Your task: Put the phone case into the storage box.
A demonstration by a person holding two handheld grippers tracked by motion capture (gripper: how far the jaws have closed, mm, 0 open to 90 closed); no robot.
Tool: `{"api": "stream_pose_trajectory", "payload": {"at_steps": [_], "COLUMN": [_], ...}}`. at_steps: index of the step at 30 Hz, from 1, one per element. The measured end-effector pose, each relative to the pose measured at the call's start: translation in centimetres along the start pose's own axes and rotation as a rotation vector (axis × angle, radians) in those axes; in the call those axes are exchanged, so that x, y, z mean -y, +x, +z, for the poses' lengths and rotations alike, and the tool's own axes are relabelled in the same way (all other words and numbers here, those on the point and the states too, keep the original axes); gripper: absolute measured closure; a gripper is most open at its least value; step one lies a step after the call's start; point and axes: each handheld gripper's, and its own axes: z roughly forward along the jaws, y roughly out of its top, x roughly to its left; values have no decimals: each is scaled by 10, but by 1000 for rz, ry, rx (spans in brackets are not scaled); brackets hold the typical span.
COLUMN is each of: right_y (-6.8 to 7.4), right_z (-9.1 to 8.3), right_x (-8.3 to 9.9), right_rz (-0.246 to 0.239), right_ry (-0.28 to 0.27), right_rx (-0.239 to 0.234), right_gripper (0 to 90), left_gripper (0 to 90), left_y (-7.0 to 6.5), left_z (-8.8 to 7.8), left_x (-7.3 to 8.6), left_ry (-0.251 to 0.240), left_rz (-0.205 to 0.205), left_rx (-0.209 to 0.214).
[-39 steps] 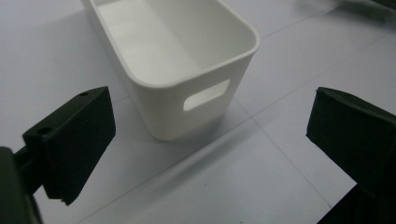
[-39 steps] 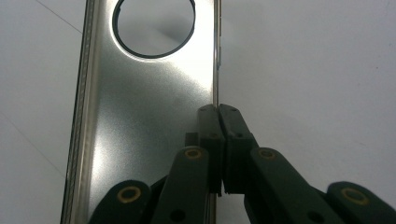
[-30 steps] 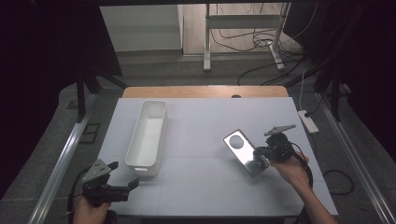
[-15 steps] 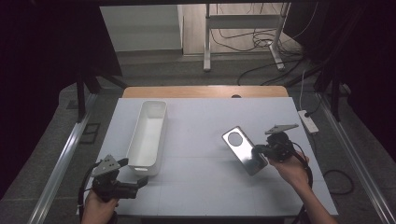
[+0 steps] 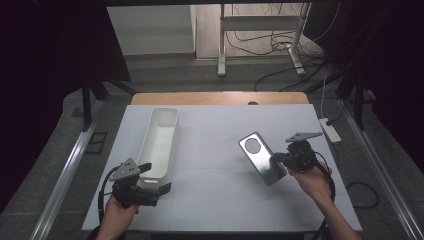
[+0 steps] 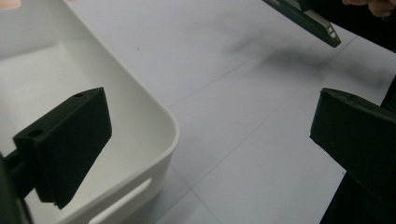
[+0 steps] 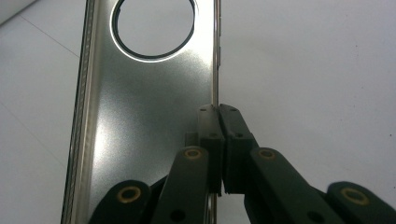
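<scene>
A silver metal phone back shell (image 5: 261, 157) with a round hole is held tilted above the white table (image 5: 215, 145), right of centre. My right gripper (image 5: 278, 159) is shut on its right edge; in the right gripper view the jaws (image 7: 218, 112) pinch the thin rim of the shell (image 7: 140, 116). A long white tray (image 5: 150, 135) lies at the left. My left gripper (image 5: 151, 186) is open at the tray's near end. In the left gripper view its jaws (image 6: 208, 112) stand wide, straddling the tray's corner rim (image 6: 159, 121), with one jaw over the tray's inside. The shell (image 6: 308, 18) shows far off.
A wooden strip (image 5: 220, 98) runs along the table's far edge. A white power strip (image 5: 330, 131) lies off the right edge. Cables and a metal stand (image 5: 260, 45) are on the floor behind. The tray's inside is bare.
My left gripper has moved right and forward up to the tray's near end. The right gripper and the shell have stayed in place.
</scene>
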Motion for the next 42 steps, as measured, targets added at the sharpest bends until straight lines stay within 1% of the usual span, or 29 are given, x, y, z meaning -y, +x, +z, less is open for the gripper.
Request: {"api": "stream_pose_trajectory", "payload": {"at_steps": [2,6,8,11,14,18,23,25,27,28,30,31,35,39,42], "right_y": [1,3,4,6,7,10,13,15,17,18,19,21,26,29,32], "right_z": [-1,-2,-2,-3,-3,-3,-1,-1,-2,-2,-2,-2,-2,0,1], "right_x": [-1,-3,-4,-5,-7,-9,-11,-12,-12,-13,-13,-14,-16,-17,-18], "right_rz": [3,10,10,11,12,-1,-16,-20,-21,-19,-24,-22,-34,-31,-38], "right_ry": [-6,-16,-24,-32,-39,-40,-46,-48,-50,-52,-55,-57,-69,-69,-69], "right_rx": [-2,-7,-8,-8,-13,-15,-22,-22,-20,-24,-24,-27,-32,-35,-37], "right_gripper": [885,886,885,886,886,886,885,885,885,885,886,886,886,886,886], "left_gripper": [0,0,0,0,0,0,0,0,0,0,0,0,0,0,0], "left_y": [-1,-5,-6,-9,-12,-18,-20,-21,-23,-23,-26,-26,-28,-28,-28], "left_z": [4,11,16,23,31,44,59,65,72,72,80,82,93,97,100], "left_x": [-4,-10,-15,-21,-26,-31,-37,-40,-44,-44,-47,-48,-52,-54,-56], "left_ry": [-11,-15,-8,-17,-24,-7,4,13,26,26,48,53,69,74,73], "left_rz": [5,32,41,49,56,59,61,66,75,75,93,99,101,96,90], "left_rx": [23,40,59,87,103,115,128,135,133,133,123,124,138,144,149]}}
